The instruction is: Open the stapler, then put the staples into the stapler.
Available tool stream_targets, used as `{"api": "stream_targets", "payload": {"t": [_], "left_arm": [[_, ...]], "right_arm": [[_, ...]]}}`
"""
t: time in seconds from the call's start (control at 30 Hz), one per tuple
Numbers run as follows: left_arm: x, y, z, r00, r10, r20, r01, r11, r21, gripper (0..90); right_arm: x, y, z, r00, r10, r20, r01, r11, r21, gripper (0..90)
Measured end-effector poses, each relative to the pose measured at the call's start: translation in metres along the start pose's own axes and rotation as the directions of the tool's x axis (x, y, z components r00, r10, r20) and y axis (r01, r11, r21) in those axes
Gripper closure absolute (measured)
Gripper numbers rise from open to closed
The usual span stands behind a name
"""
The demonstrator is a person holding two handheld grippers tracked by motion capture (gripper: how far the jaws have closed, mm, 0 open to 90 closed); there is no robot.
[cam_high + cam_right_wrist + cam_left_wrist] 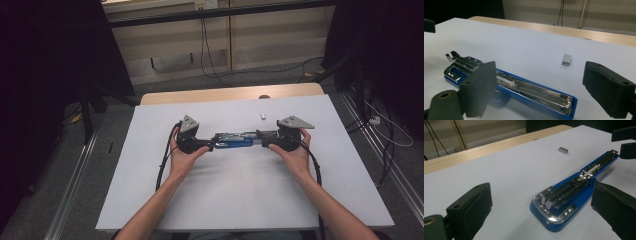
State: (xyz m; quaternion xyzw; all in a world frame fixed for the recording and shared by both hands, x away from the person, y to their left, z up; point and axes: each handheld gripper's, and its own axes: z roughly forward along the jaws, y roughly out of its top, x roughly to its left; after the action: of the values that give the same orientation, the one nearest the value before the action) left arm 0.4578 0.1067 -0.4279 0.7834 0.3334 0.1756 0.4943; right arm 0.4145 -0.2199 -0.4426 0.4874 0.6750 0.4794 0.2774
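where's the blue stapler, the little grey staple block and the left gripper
blue opened-out metal stapler (571,192): left gripper view, on its shiny metal channel.
small grey block of staples (566,59): right gripper view, on its top face.
left gripper (199,145): high view, midway between its black fingers.

The table (240,195) is lit evenly from above in the high view, while the room at 9 and 3 o'clock is left nearly black. Glare is seen on the stapler (564,195) metal. Near pads (480,87) are blurred; faint shadows are cast.
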Motion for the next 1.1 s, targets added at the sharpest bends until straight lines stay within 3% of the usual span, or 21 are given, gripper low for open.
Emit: {"api": "stream_targets", "payload": {"t": [0.17, 0.33, 0.67, 0.9, 1.1], "left_arm": [[0.002, 0.0, -0.007, 0.9993, -0.027, 0.025, 0.028, 0.9995, -0.014, 3.2], [0.002, 0.0, -0.013, 0.9998, 0.013, -0.018, -0.013, 0.9999, -0.006, 4.7], [0.002, -0.005, -0.023, 0.9996, 0.014, -0.025, -0.014, 0.9999, 0.001, 5.0], [0.008, -0.011, -0.037, 0.9993, -0.005, -0.038, 0.004, 0.9997, -0.023, 5.0], [0.007, -0.02, -0.048, 0.9995, 0.003, -0.032, -0.003, 0.9999, -0.014, 6.3]], "right_arm": [[0.0, 0.001, -0.001, 1.0, 0.0, 0.001, 0.0, 1.0, -0.001, 11.2], [0.0, 0.002, -0.004, 1.0, -0.01, 0.0, 0.01, 1.0, 0.007, 9.2], [0.0, 0.003, -0.007, 0.9999, -0.016, -0.004, 0.016, 1.0, 0.015, 10.3], [0.0, 0.007, -0.002, 0.9998, -0.02, -0.01, 0.02, 1.0, 0.021, 11.3], [0.0, 0.015, 0.0, 0.9991, -0.004, -0.042, 0.005, 1.0, 0.025, 13.8]]}}
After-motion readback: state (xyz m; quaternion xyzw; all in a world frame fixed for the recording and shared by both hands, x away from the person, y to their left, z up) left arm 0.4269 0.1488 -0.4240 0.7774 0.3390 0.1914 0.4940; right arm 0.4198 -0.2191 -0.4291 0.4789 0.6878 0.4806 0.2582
